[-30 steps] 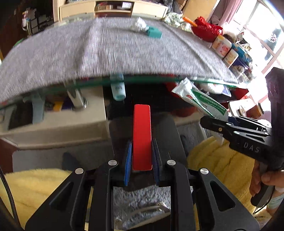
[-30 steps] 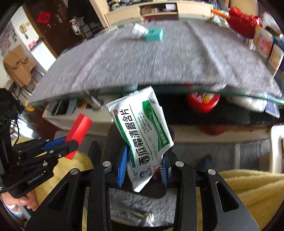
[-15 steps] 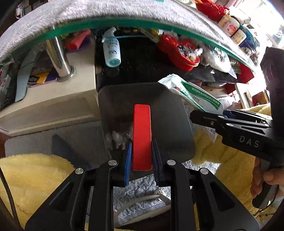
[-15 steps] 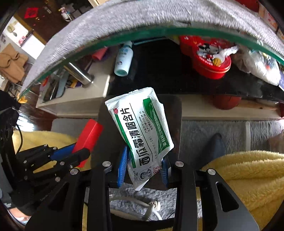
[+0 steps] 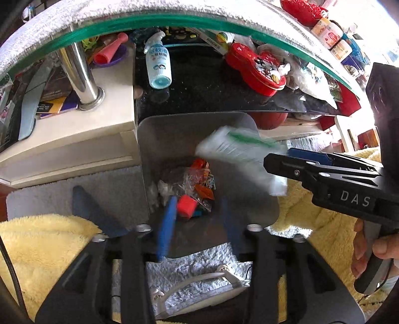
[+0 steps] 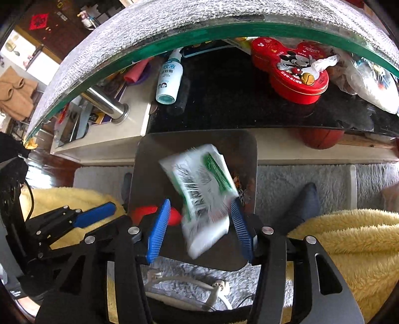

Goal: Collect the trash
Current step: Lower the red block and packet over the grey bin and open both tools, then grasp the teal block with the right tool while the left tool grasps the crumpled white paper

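A grey trash bin (image 5: pixel 154 139) stands on the floor below the glass table; it also shows in the right wrist view (image 6: pixel 149 159). My left gripper (image 5: pixel 197 224) is open above it, and the red block (image 5: pixel 187 205) lies inside among wrappers (image 5: pixel 192 179). My right gripper (image 6: pixel 199 224) is open over the bin. The white and green medicine packet (image 6: pixel 204 189) is blurred between its blue pads (image 6: pixel 159 224), falling free. It shows in the left wrist view (image 5: pixel 239 154) beside the right gripper (image 5: pixel 294 162). The red block (image 6: pixel 142 214) shows low in the bin.
The glass table edge (image 5: pixel 149 20) with grey cloth overhangs the bin. On the shelf beneath lie a spray bottle (image 5: pixel 158 64), a red Mickey tin (image 5: pixel 256 69) and bags (image 5: pixel 311 82). A yellow fleece (image 5: pixel 37 244) lies on both sides. A white cable (image 5: pixel 199 279) lies on the rug.
Both grippers have opened. The red block has dropped from the left gripper into the bin. The packet has slipped out of the right gripper and is falling.
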Action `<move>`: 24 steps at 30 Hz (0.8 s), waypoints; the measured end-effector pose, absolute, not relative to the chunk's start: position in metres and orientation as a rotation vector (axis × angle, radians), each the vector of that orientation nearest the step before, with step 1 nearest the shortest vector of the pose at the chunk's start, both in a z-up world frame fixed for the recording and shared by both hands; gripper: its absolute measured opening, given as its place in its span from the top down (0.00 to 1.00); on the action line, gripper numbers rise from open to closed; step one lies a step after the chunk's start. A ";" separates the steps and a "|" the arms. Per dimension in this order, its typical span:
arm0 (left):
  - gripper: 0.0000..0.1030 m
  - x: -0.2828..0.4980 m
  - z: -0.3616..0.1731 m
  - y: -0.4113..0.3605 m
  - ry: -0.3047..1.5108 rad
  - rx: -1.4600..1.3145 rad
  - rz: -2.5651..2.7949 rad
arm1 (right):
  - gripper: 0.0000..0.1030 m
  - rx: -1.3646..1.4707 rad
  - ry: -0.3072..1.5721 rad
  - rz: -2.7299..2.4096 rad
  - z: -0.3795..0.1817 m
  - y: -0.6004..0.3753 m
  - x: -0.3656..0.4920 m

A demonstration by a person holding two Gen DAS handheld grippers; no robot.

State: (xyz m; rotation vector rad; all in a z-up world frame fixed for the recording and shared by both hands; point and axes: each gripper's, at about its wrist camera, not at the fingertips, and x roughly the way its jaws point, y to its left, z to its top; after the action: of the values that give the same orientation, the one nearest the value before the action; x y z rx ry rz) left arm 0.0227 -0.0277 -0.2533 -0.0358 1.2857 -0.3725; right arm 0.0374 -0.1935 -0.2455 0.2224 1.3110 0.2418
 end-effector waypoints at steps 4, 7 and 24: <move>0.33 0.023 -0.247 -0.026 1.259 -0.017 -0.348 | 0.31 0.226 1.293 0.216 -0.241 -0.200 0.040; 0.23 0.025 -0.241 -0.024 1.245 -0.026 -0.342 | 0.15 0.233 1.280 0.211 -0.236 -0.204 0.042; 0.08 0.046 -0.171 0.002 1.109 -0.042 -0.294 | 0.11 0.219 1.109 0.163 -0.163 -0.235 0.066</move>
State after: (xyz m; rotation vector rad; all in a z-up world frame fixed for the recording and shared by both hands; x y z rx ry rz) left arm 0.0459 0.0015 -0.1708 -0.0422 1.1085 -0.2937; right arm 0.0656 -0.2346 -0.1630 0.2190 1.1091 0.1634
